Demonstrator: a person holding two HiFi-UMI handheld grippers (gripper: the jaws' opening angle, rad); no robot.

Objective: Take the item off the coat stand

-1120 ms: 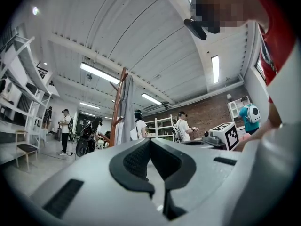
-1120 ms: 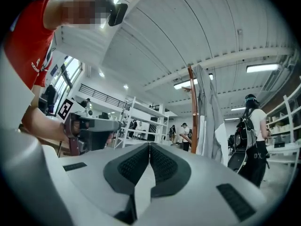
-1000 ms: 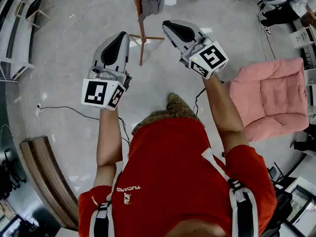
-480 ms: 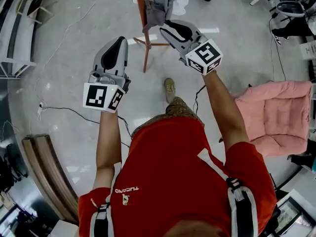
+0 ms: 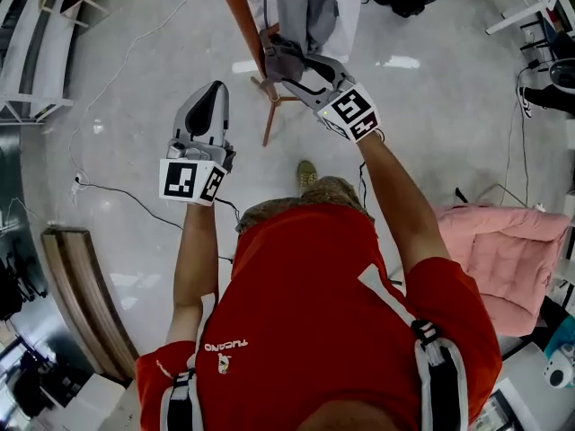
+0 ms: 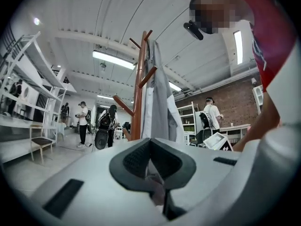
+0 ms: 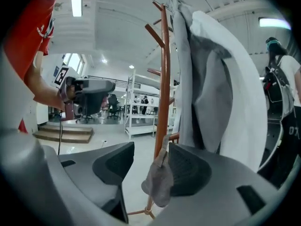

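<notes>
A brown wooden coat stand [image 5: 241,25] rises at the top of the head view, with a grey and white garment [image 5: 310,7] hanging on its pegs. My right gripper [image 5: 277,54] is raised against the garment's lower part. In the right gripper view its jaws [image 7: 151,150] are opening, and a small grey end of the cloth [image 7: 158,187] hangs between them, close to the right pad, not pinched. The pole [image 7: 162,88] stands just behind it. My left gripper [image 5: 214,92] is held lower and to the left of the stand, shut and empty [image 6: 150,142].
A pink cushioned chair [image 5: 503,259] sits on the floor at the right. Wooden steps [image 5: 81,317] lie at the lower left, and a black cable [image 5: 135,200] runs across the floor. White shelving [image 6: 28,98] and several people [image 6: 83,124] stand beyond the coat stand.
The person has stepped closer to the coat stand. My right gripper has moved up and forward to the hanging garment and its jaws have spread apart. The left gripper kept its place.
</notes>
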